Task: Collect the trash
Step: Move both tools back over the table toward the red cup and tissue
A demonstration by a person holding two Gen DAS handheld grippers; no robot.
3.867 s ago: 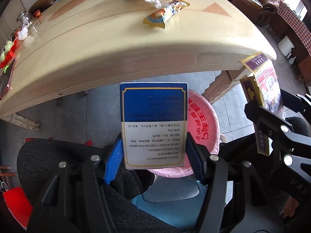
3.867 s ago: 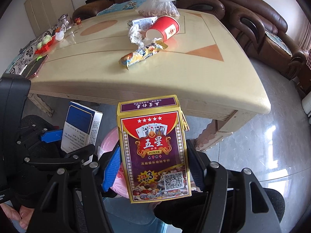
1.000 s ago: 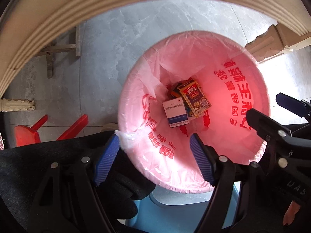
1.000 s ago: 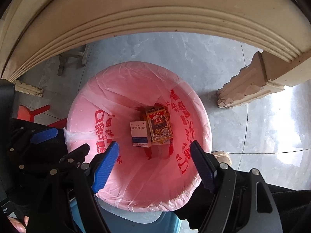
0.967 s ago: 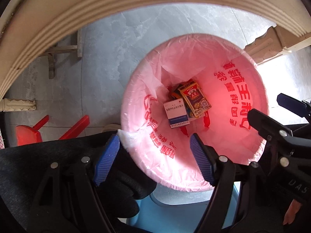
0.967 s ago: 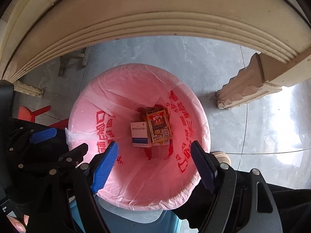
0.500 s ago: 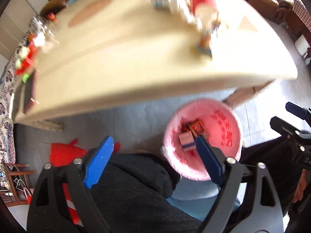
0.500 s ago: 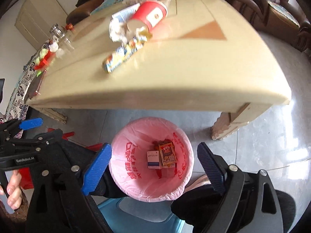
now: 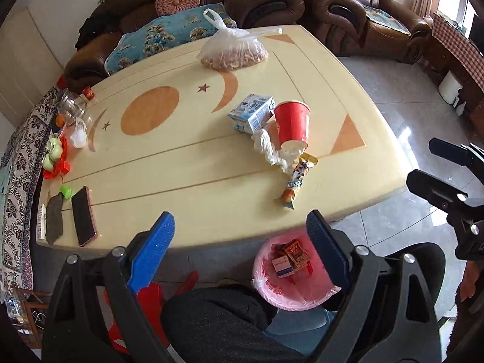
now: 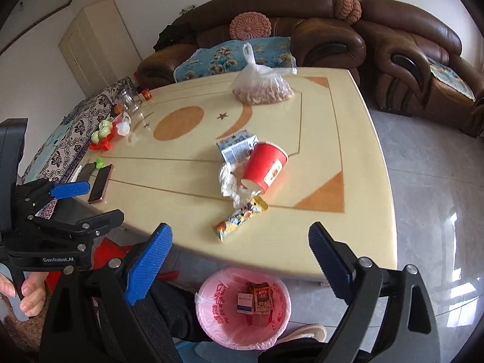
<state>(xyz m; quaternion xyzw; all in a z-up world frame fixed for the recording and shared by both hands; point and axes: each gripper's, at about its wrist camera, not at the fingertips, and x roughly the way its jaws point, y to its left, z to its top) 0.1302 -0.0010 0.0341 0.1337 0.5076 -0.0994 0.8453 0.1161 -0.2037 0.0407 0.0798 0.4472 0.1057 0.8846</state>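
A pink-lined trash bin stands on the floor by the table's near edge. A blue-and-white box and a card box lie in it. On the table lie a tipped red paper cup, a crumpled white wrapper, a milk carton and a snack packet. My left gripper and right gripper are both open and empty, held above the table's near edge.
A bag of nuts sits at the table's far side. A phone, a glass jar and small toys lie at the left end. Brown sofas stand behind. A red stool stands by my knee.
Both grippers let their boxes drop into the bin, then rose from just over the bin to above the table edge. The jaws stay open.
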